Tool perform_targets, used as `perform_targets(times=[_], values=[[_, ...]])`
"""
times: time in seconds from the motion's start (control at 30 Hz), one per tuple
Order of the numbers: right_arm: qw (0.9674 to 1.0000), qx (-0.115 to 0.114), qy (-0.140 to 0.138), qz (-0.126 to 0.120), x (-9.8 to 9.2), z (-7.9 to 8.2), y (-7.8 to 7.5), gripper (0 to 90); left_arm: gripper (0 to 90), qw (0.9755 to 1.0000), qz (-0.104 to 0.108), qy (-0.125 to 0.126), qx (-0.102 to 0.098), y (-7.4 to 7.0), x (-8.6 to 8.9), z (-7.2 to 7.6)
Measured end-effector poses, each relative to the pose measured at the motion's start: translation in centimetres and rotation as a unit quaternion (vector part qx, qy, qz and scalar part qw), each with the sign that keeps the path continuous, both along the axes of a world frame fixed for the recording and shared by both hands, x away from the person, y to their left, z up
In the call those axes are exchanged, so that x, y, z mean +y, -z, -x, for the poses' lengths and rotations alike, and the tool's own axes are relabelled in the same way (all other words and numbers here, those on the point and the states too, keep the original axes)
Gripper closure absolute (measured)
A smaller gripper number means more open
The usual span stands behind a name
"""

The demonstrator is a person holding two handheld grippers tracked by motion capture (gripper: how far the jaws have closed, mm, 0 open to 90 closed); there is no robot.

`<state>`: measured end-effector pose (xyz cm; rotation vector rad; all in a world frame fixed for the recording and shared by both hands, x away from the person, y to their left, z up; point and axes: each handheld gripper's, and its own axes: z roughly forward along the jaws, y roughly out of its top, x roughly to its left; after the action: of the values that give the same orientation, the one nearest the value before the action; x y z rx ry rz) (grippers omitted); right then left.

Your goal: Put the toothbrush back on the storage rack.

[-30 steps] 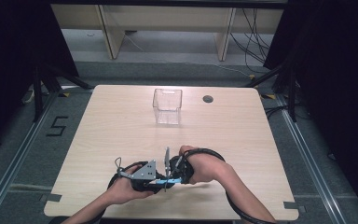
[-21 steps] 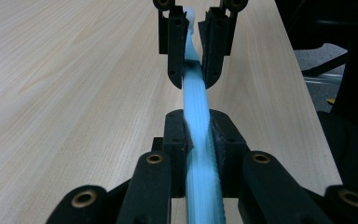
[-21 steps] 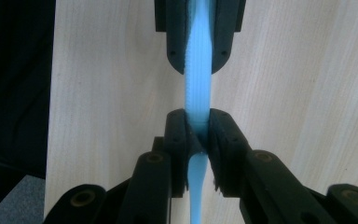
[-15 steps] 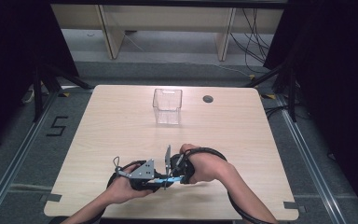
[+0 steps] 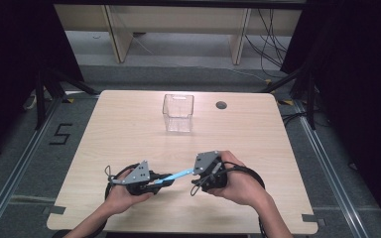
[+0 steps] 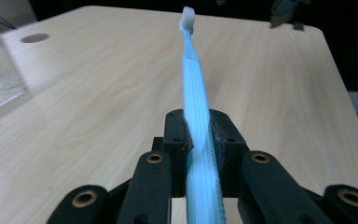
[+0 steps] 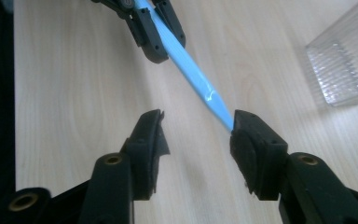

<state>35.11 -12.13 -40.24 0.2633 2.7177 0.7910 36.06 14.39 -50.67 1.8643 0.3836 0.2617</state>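
Note:
A light-blue toothbrush (image 5: 174, 176) hangs just above the table between the two grippers. My left gripper (image 5: 162, 181) is shut on its handle (image 6: 200, 140), and the white bristle head (image 6: 187, 16) points away from it. My right gripper (image 7: 198, 120) stands open facing the left gripper (image 7: 154, 29). The toothbrush (image 7: 193, 74) runs down to the tip of its right-hand jaw, which hides the brush's end. In the high view the right gripper (image 5: 198, 174) sits at the brush's far end, held by a hand.
A clear plastic box (image 5: 178, 113) stands upright at the back middle of the wooden table (image 5: 119, 129), and appears as the box (image 7: 342, 65) at the right gripper view's edge. A round cable hole (image 5: 222, 105) lies beside it.
The grippers have drawn apart, the right one shifting right and slightly back. The toothbrush now stretches out between them.

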Motion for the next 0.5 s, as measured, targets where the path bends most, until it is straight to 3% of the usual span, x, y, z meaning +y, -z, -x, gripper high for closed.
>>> perform_targets(times=[0.07, 0.1, 0.17, 0.2, 0.23, 0.3, 0.33, 0.37, 0.4, 0.43, 0.47, 0.5], values=[[0.9989, -0.008, 0.018, -0.043, -0.6, 0.1, 0.6, 50.6, 77.9, 0.9997, 0.013, -0.021, -0.007, -0.1, 0.5, 0.0], [0.9960, -0.011, 0.040, -0.079, -1.1, 0.2, 1.2, 49.7, 77.9, 0.9989, 0.026, -0.038, -0.013, -0.3, 0.9, 0.0], [0.9945, -0.009, 0.048, -0.093, -1.3, 0.2, 1.5, 49.4, 77.9, 0.9981, 0.033, -0.049, -0.016, -0.4, 1.1, 0.0], [0.9910, -0.010, 0.064, -0.117, -1.6, 0.2, 1.9, 49.3, 77.9, 0.9974, 0.040, -0.057, -0.019, -0.5, 1.3, 0.0], [0.9840, -0.005, 0.085, -0.156, -2.1, 0.2, 2.7, 48.6, 77.9, 0.9960, 0.050, -0.070, -0.023, -0.6, 1.6, -0.1], [0.9768, 0.001, 0.102, -0.189, -2.3, 0.3, 3.4, 48.6, 77.9, 0.9950, 0.055, -0.079, -0.026, -0.7, 1.7, -0.1], [0.9768, 0.001, 0.102, -0.189, -2.3, 0.3, 3.4, 48.6, 77.9, 0.9939, 0.061, -0.086, -0.032, -0.8, 1.8, -0.2], [0.9665, 0.000, 0.120, -0.227, -2.4, 0.3, 4.4, 49.1, 77.9, 0.9920, 0.075, -0.094, -0.038, -0.9, 2.0, -0.2], [0.9665, 0.000, 0.120, -0.227, -2.4, 0.3, 4.4, 49.1, 77.9, 0.9920, 0.075, -0.094, -0.038, -0.9, 2.0, -0.2], [0.9609, 0.006, 0.133, -0.243, -2.4, 0.3, 4.8, 49.1, 77.9, 0.9910, 0.076, -0.102, -0.042, -1.1, 2.2, -0.1], [0.9476, 0.017, 0.160, -0.276, -2.3, 0.1, 5.5, 50.0, 77.9, 0.9894, 0.084, -0.110, -0.046, -1.2, 2.3, -0.1], [0.9440, 0.015, 0.166, -0.285, -2.3, 0.0, 5.7, 50.2, 77.9, 0.9883, 0.089, -0.114, -0.048, -1.3, 2.4, -0.2]])
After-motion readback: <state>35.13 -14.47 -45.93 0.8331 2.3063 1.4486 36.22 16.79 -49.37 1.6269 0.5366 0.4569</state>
